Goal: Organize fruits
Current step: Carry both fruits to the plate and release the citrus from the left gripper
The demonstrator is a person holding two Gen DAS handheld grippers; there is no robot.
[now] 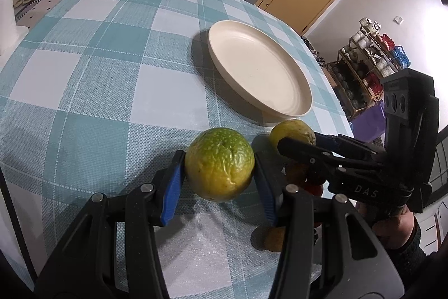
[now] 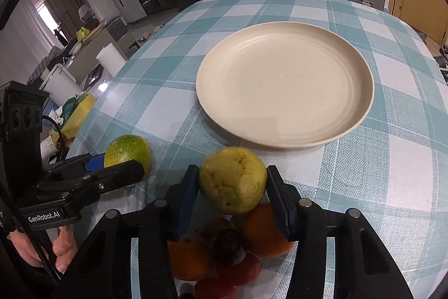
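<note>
We had the left gripper [image 1: 219, 173] clamped on the green passion fruit [image 1: 219, 163], blue pads on both sides, above the checked tablecloth [image 1: 92, 80] | right gripper [image 2: 232, 187] pinched the yellow passion fruit [image 2: 232, 178] over the fruit pile [image 2: 224, 251] | cream plate [image 2: 285, 83] sat just beyond both, bare.

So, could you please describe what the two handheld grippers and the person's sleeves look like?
Both grippers are black plastic with blue finger pads and silver rivets. The left gripper is lettered "GenRobot.AI"; the right gripper shows "DAS". A dark knit sleeve covers the right wrist.
</note>
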